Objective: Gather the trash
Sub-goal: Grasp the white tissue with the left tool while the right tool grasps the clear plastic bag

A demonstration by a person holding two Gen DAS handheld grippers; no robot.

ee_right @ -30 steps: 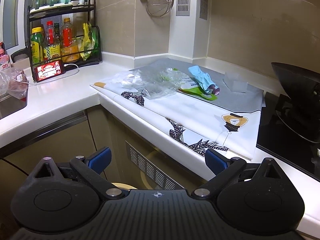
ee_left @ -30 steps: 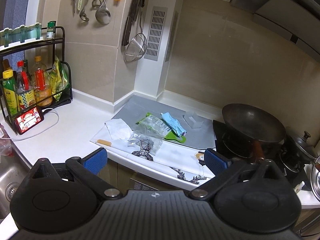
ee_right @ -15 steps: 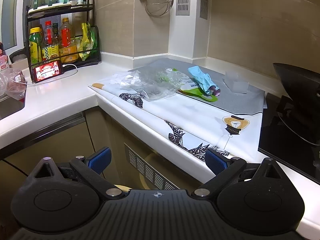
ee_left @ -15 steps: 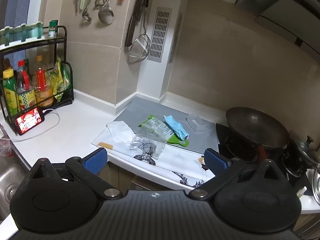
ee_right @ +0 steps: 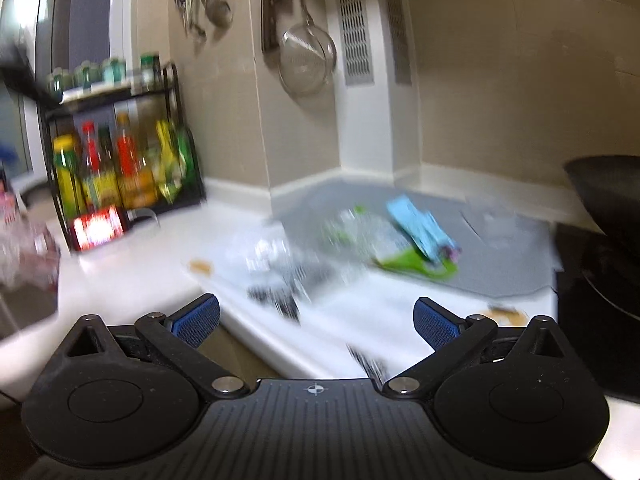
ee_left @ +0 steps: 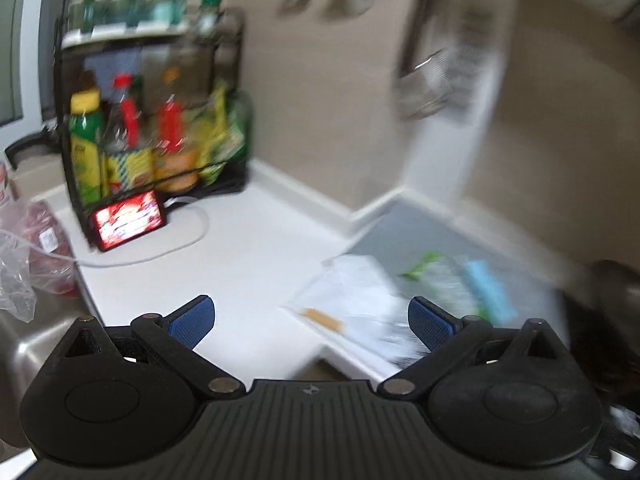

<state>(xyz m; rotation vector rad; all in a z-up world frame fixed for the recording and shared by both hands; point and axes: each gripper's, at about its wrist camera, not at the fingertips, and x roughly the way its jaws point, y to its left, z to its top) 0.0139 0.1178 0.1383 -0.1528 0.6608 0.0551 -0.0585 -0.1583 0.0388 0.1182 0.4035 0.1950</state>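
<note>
Left gripper (ee_left: 310, 318) released, empty | right gripper (ee_right: 316, 318) released, empty | blurred wrappers (ee_right: 420, 232) centre-right on counter (ee_left: 248, 248), laid within reach, judged ungrasped.

The white surface (ee_right: 152, 248) carries a black bottle rack (ee_right: 120, 152) in the corner with a lit phone (ee_right: 98, 232) leaning against it. A grey mat (ee_right: 500, 264) and a white patterned cloth (ee_right: 360, 320) lie beside the stove, strewn with blurred wrappers (ee_right: 420, 232).
</note>
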